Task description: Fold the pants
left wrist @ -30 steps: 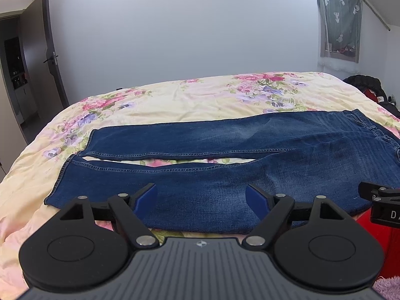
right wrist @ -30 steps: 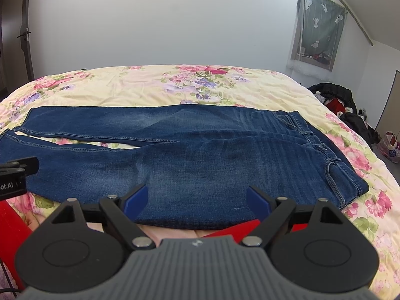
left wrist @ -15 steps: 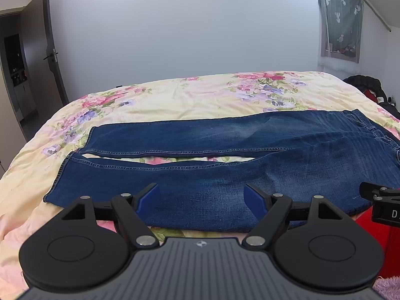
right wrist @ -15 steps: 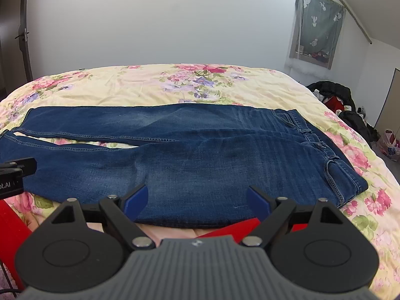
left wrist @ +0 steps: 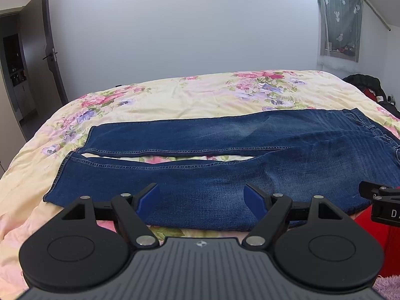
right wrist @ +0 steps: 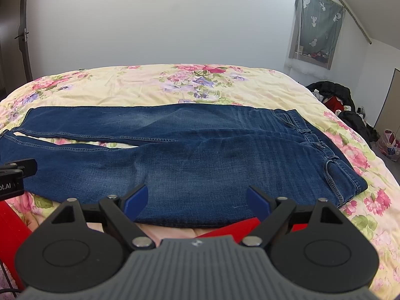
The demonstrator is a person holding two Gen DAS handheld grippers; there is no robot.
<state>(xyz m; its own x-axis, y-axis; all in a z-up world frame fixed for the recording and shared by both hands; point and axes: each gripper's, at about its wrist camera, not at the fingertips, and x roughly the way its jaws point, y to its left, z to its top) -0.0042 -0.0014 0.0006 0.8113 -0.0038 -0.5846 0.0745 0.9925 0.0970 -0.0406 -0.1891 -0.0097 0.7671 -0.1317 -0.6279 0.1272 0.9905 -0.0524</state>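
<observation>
Blue jeans (left wrist: 200, 170) lie flat across the floral bed, leg hems to the left, waistband to the right; they also show in the right wrist view (right wrist: 212, 155). The two legs lie side by side with a narrow gap. My left gripper (left wrist: 202, 195) is open and empty, just above the near leg's front edge. My right gripper (right wrist: 197, 197) is open and empty, above the near edge by the thigh. Each gripper's side shows in the other's view.
The bed (left wrist: 200, 95) has a yellow floral cover. A white wall stands behind it. A door (left wrist: 50, 57) is at the left. Dark clothes (right wrist: 337, 97) are piled beside the bed at the right. A curtained window (right wrist: 317, 30) is at the upper right.
Both grippers have drawn back and risen slightly, so the jeans sit a little lower and farther in view. The jeans have not moved.
</observation>
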